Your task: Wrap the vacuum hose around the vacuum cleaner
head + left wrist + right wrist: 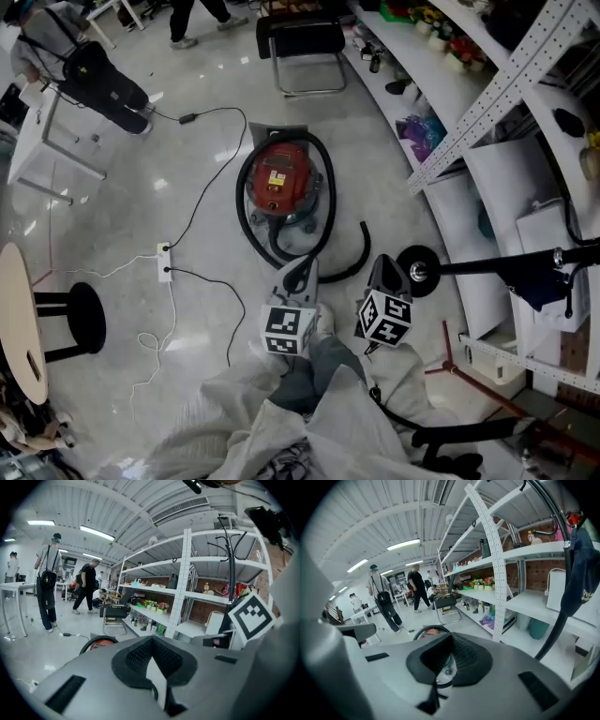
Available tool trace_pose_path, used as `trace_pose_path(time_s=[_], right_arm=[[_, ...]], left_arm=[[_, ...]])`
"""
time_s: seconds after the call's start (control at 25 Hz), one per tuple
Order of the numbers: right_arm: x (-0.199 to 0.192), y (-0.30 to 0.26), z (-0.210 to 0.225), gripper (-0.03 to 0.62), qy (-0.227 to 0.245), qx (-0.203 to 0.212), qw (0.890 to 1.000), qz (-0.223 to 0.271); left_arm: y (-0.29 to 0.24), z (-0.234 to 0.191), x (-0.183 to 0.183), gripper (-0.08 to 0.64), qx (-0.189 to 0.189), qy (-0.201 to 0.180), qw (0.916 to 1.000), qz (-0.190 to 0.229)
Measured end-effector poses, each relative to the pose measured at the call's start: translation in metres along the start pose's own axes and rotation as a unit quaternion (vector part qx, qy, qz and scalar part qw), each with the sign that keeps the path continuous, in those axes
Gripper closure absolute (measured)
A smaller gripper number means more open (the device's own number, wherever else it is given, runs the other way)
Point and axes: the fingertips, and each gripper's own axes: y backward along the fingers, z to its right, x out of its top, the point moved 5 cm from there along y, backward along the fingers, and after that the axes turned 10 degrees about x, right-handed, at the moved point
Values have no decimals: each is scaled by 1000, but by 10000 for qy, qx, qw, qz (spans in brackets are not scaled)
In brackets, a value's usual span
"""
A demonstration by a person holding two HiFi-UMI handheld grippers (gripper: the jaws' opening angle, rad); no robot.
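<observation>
vacuum (279, 178): a red canister on the glossy floor (141, 216). It is straight ahead of both grippers. Its red top shows low in the left gripper view (101, 643) and just past the jaw tips in the right gripper view (431, 631).
hose (359, 255): black, looped about the vacuum's body. Its free end curves away over the floor at the vacuum's near right and is not wound in.
left gripper (298, 272): held up on the near side of the vacuum and aimed at it. Its claw is pinched narrow, the tips together (151, 641), with nothing between them.
right gripper (386, 267): just right of the left one, near the vacuum's right side. In the head view it sits close by the hose's free end. Its claw is closed tight (450, 639) and empty, and whether it touches the hose cannot be told.
chair (300, 37): black with a metal frame, beyond the vacuum on its far side.
shelves (487, 84): a white rack running along the vacuum's right, with small goods on its boards.
power strip (165, 262): white, on the floor to the vacuum's left.
stool (84, 319): black and round, farther left of the vacuum than the power strip.
stand (419, 270): black with a round head, right of the vacuum and just beside the right gripper.
person (94, 75): standing well beyond the vacuum to its far left, in dark trousers.
</observation>
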Motion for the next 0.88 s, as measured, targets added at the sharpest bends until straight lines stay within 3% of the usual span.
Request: trace_pose_path(time_s=[0.16,0.36,0.76,0.88], right_arm=[[-46,-50,42,578,-57,-274,9992,-294],[-130,-118,92,578,-151,-542,9975,-439],[-381,-251,189,569,-614,-1034,9904,-683],[-451,-280,209,471,-793,-1246,9854,-849]], left_arm=[[-63,-8,-56,558,-98,-62,9994,-326],[-142,-13,-145,558,-315,-61,9988,-365],[-291,-18,-346,558,-454,129,9986,247],[-317,-23,-409,558,-335,124,9991,240]])
